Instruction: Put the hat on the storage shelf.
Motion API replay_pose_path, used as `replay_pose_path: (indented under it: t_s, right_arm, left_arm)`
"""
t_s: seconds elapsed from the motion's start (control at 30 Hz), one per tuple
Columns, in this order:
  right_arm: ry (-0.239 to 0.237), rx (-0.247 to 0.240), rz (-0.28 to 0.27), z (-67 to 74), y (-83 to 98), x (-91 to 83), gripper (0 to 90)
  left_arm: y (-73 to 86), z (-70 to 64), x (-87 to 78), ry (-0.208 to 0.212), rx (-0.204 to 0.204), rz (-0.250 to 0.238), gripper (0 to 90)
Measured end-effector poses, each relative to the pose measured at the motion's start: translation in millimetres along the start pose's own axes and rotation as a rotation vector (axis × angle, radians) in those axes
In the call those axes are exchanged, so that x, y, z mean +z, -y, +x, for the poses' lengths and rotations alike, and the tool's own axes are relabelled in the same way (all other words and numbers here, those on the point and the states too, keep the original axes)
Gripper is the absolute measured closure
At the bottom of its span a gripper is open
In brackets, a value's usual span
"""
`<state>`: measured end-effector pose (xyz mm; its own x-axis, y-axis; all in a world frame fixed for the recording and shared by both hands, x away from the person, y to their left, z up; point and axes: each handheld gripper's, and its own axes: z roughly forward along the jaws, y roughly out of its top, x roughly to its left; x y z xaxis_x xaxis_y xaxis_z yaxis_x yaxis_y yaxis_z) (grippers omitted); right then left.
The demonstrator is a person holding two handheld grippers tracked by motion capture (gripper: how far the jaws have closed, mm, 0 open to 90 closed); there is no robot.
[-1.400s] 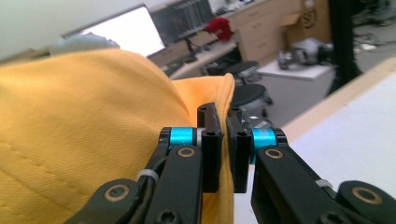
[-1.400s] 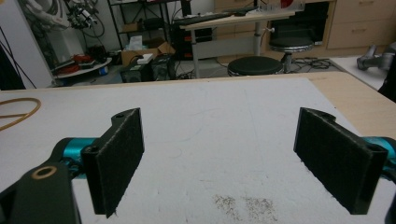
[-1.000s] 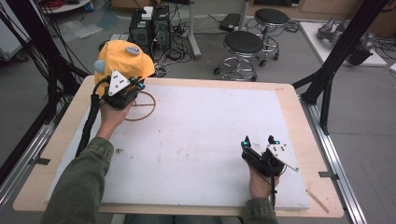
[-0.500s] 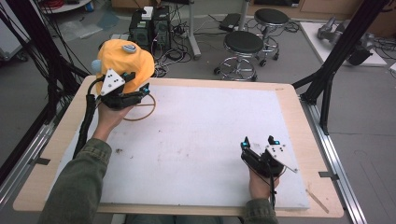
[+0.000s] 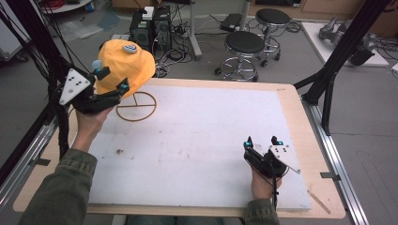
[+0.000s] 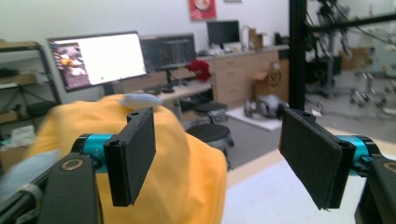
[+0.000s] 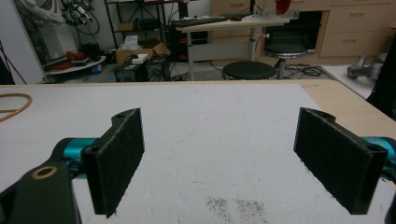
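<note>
An orange-yellow hat (image 5: 126,65) with a small pale blue patch on top stands raised over a wooden ring base (image 5: 136,106) at the far left of the white mat (image 5: 197,140). My left gripper (image 5: 112,78) is open at the hat's left lower edge. In the left gripper view its jaws stand wide apart, and the hat (image 6: 187,177) bulges behind the left jaw and partly into the gap of the left gripper (image 6: 224,158). My right gripper (image 5: 262,142) rests open near the mat's front right, with only bare mat between the jaws of the right gripper (image 7: 219,158).
A wooden table rim (image 5: 291,101) borders the mat. Black frame posts (image 5: 345,51) rise at the right and left sides. Two stools (image 5: 244,44) and computer cases (image 5: 152,23) with cables stand on the floor behind the table.
My left gripper has drawn leftward off the hat, so more of the ring base shows. The hat stays in place. The right gripper has barely moved.
</note>
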<state>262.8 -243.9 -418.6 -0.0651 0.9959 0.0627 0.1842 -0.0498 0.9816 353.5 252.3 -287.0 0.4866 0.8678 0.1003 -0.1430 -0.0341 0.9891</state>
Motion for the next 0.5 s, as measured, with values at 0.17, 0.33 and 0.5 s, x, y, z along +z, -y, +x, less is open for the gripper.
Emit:
replay_pose_path:
  t_s: [0.17,0.33,0.5]
  right_arm:
    - [0.010,0.015,-0.003,-2.1,-0.7,0.0,15.0]
    - [0.023,0.008,-0.011,-3.0,-1.1,0.8,15.0]
    - [0.024,0.007,-0.012,-3.2,-1.0,0.9,14.9]
  left_arm:
    - [8.2,3.3,-28.9,-0.098,-0.023,-0.048,26.8]
    - [20.1,-3.6,-53.2,-0.188,-0.010,-0.096,27.3]
    - [31.7,-6.4,-67.9,-0.224,-0.020,-0.102,27.3]
